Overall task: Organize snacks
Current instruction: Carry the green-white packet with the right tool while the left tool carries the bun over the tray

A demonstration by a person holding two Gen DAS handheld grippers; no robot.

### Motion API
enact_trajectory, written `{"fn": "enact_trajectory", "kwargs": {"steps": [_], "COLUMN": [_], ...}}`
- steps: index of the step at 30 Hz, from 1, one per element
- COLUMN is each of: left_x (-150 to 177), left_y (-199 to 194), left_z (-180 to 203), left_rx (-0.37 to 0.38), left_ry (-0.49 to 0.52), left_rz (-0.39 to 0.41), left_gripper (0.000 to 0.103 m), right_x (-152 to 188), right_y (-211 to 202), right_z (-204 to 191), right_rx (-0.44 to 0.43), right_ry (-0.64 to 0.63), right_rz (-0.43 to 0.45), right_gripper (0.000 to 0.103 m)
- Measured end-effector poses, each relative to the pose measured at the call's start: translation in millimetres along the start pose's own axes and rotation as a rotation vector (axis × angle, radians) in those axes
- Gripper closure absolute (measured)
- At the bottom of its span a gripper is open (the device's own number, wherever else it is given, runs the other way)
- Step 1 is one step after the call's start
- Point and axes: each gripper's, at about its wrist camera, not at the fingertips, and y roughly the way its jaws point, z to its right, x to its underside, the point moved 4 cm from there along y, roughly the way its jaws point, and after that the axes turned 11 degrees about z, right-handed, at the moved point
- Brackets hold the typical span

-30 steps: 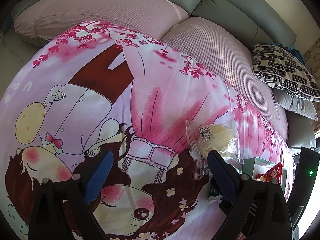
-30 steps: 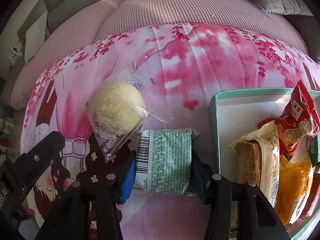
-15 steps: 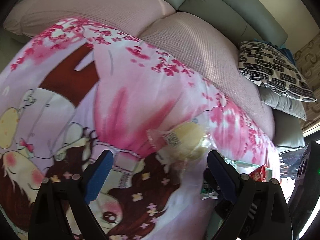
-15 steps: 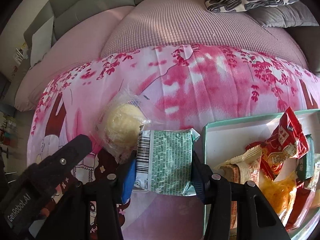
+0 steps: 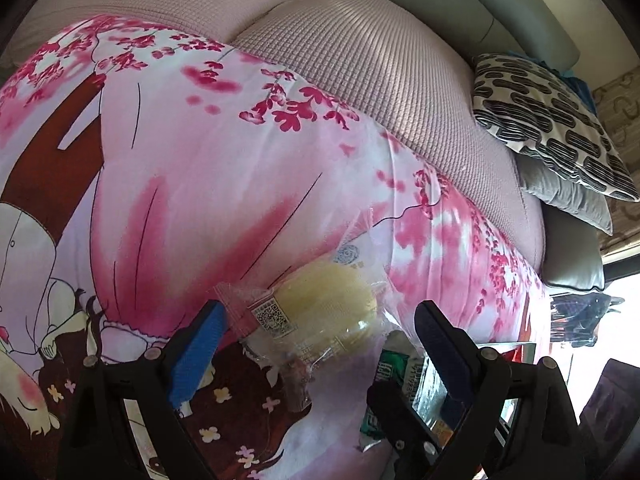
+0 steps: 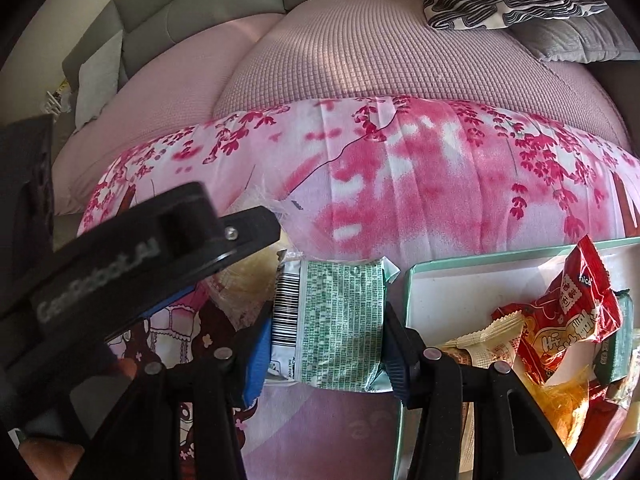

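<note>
Since a second ago, your left hand-held gripper [image 5: 316,354] has closed in on the yellow bun packet [image 5: 320,312], jaws apart around it (nothing pinched). Your right hand-held gripper [image 6: 324,344] clamps the green snack packet [image 6: 336,324] just beside the tray [image 6: 444,280] of snacks.

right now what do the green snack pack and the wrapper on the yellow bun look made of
green snack pack: likely thin plastic film, matte print, with crimped, wrinkled ends and a barcode panel.
bun wrapper: clear glossy plastic; the yellow bun shows through, and glare and creases mark it.
</note>
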Motion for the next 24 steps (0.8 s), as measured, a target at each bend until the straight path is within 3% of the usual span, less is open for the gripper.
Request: {"fn": "enact_trajectory", "kwargs": {"steps": [7, 18, 24], "left_x": [5, 2, 11], "left_y": [10, -3, -16], "left_z": [-11, -41, -53], "left_rx": [0.001, 0.052, 0.063], "left_ry": [-0.043, -0.135, -0.177], "left_rz": [-0.010, 0.042, 0.065], "left_gripper": [0.014, 0.033, 0.035], "right_x": [4, 13, 20], "right_y": [2, 0, -11], "right_z": [1, -1, -3], "right_rx": [-0.007, -0.011, -0.023], "right_ry": [0.004, 0.007, 0.006], "right_rz": [-0.008, -0.025, -0.023], "right_gripper": [0.051, 0.051, 0.051]}}
